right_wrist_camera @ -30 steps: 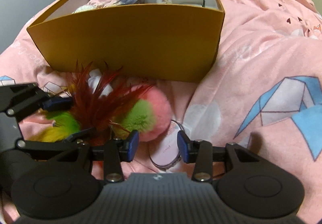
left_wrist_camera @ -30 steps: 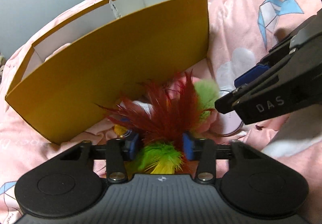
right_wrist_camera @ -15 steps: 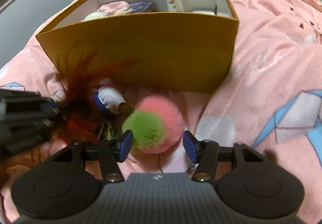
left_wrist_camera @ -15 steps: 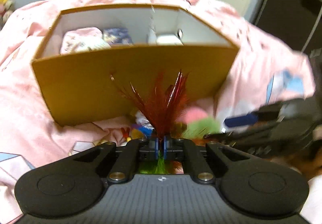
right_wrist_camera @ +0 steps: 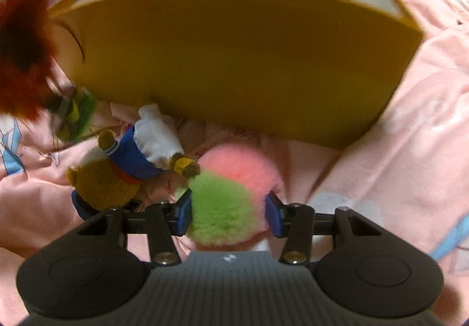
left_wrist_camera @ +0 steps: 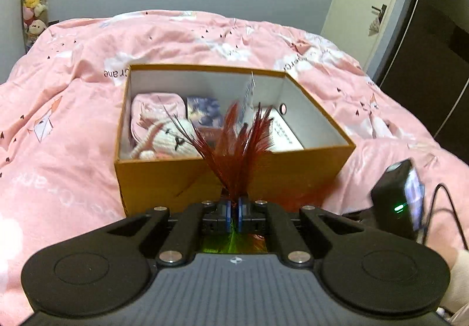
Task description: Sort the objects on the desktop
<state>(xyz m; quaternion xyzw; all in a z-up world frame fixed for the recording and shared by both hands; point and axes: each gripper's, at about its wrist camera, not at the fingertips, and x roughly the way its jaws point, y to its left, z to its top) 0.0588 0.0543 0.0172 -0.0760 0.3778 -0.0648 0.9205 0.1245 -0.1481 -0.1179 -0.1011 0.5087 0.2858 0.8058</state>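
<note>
Left gripper [left_wrist_camera: 233,214] clamps the feather toy [left_wrist_camera: 237,162], held up in front of the orange box [left_wrist_camera: 164,179]. Right gripper [right_wrist_camera: 228,213] jaws wide, straddling the pink-green pompom [right_wrist_camera: 231,203] lying just before the box's front wall, beside a plush doll [right_wrist_camera: 126,159].

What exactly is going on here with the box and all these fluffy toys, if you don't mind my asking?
A person with a gripper in each hand is sorting things on a pink bed into a yellow box. The left gripper is shut on a feather toy, held up in front of the box, which already holds several items. The right gripper is open, its fingers either side of a pink-and-green pompom lying on the duvet beside a small plush.
</note>
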